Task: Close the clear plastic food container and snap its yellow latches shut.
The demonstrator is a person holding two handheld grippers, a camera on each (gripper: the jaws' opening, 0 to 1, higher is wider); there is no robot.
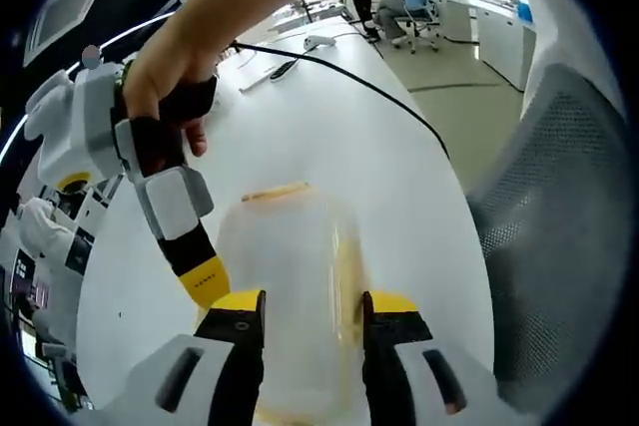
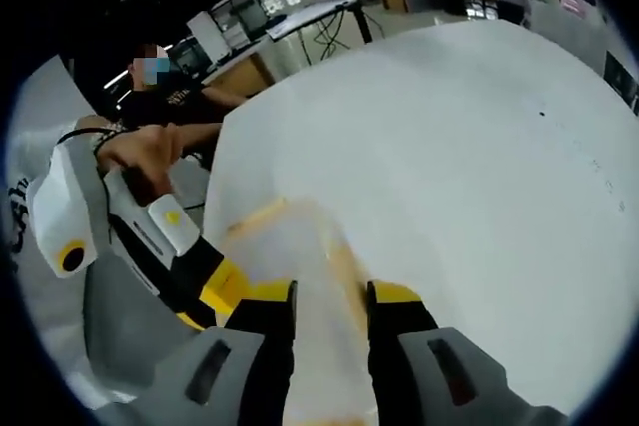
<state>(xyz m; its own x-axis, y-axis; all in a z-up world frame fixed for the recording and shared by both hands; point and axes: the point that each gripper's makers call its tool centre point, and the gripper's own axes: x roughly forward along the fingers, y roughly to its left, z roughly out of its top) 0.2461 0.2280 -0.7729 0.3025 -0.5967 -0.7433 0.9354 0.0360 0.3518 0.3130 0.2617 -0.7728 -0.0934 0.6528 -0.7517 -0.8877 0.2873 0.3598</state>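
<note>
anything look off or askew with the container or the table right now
Nothing stands out. The clear container sits squarely on the white table between the left hand-held gripper and the right hand-held gripper, with no spill or crack visible. The latches' state is too blurred to tell.

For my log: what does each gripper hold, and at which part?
Both the left gripper and right gripper reach the clear container; a firm hold cannot be told.

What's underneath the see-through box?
The clear container sits on the white table, whose white shows through its walls. Nothing else is visible under it; its near end is covered by the left gripper fingers.
</note>
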